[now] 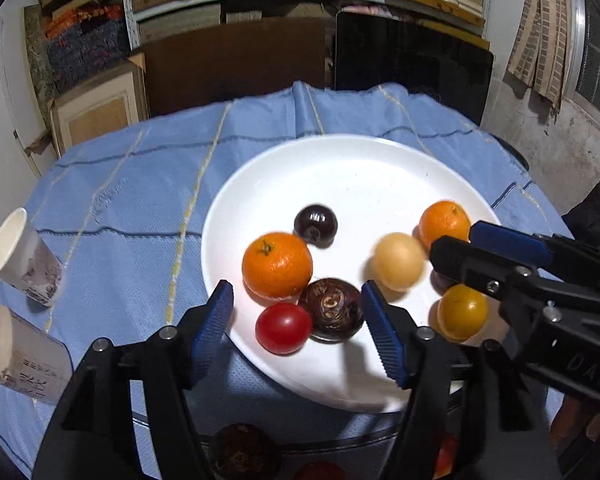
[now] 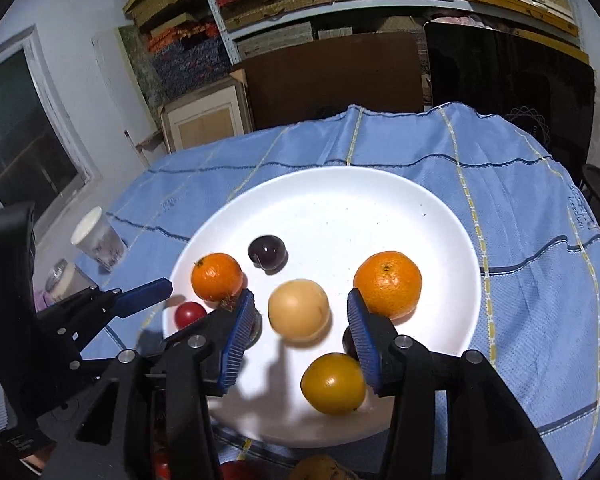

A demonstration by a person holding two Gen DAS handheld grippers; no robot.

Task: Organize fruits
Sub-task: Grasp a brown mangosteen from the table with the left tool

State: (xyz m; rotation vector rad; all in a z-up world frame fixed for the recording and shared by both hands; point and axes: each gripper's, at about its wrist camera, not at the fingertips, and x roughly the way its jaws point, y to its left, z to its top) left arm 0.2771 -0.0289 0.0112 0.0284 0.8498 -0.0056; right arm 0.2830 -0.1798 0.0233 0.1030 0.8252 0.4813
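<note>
Here, from the left wrist view, we see our left gripper (image 1: 298, 330) with its jaws spread wide and nothing pressed between them, a red tomato (image 1: 283, 328) and a dark brown fruit (image 1: 331, 309) lying in the gap on the white plate (image 1: 340, 160). An orange (image 1: 277, 264), a dark plum (image 1: 315, 225) and a pale round fruit (image 1: 398, 261) lie beyond them, on a blue-clothed surface (image 1: 140, 184). From the right wrist view, our right gripper (image 2: 300, 342) stands partly open, gripping nothing, with the pale fruit blurred between its fingers (image 2: 238, 340) and a yellow fruit (image 2: 333, 383) just beside the right finger.
</note>
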